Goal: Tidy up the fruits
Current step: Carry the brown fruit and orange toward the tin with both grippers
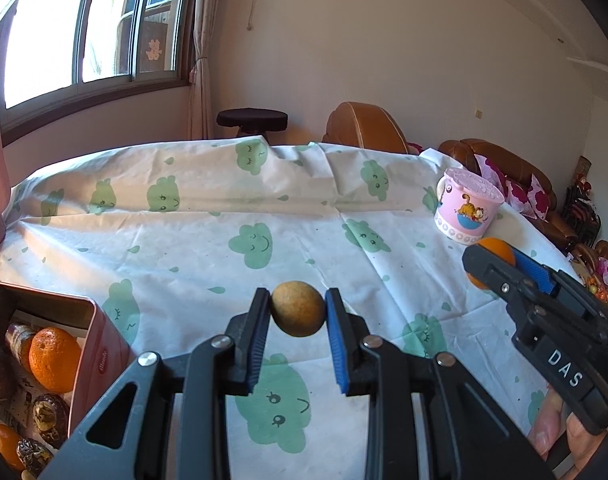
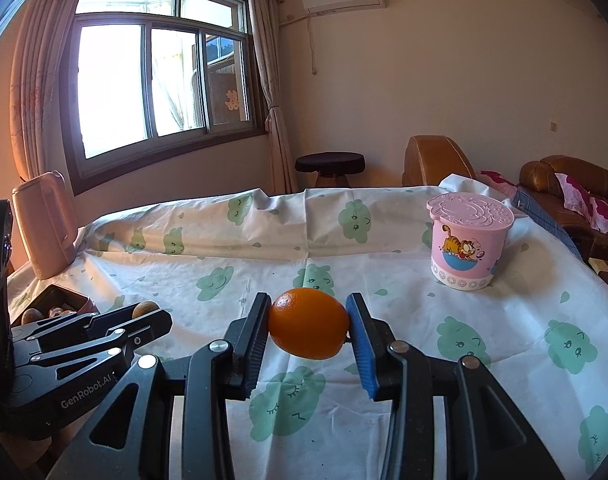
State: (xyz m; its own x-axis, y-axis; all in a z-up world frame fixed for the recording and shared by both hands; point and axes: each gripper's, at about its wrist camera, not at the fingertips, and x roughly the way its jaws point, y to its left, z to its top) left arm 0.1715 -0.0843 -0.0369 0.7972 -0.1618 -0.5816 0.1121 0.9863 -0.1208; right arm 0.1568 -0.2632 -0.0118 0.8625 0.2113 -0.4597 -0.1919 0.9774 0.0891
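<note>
Table point(image 1: 207, 240), draped in a white cloth printed with green clouds, carries all items. Pink jug point(image 2: 43, 224) stands upright at the far left edge. Pink tin box point(image 1: 99, 344), at the near left corner, holds an orange point(image 1: 53, 360) among dark wrapped pieces and other fruit. Pink lidded cup point(image 2: 468, 240) with a cartoon cat stands upright near the far right corner. Left gripper point(image 1: 297, 316), over the near middle of the table, is clamped on a brown round fruit point(image 1: 297, 314), held between its two pads above the cloth. Right gripper point(image 2: 308, 328), nearer the right edge, is clamped on a bright orange fruit point(image 2: 308, 328), likewise lifted clear of the cloth; in the left wrist view this gripper point(image 1: 490, 262) shows just in front of the cup.
</note>
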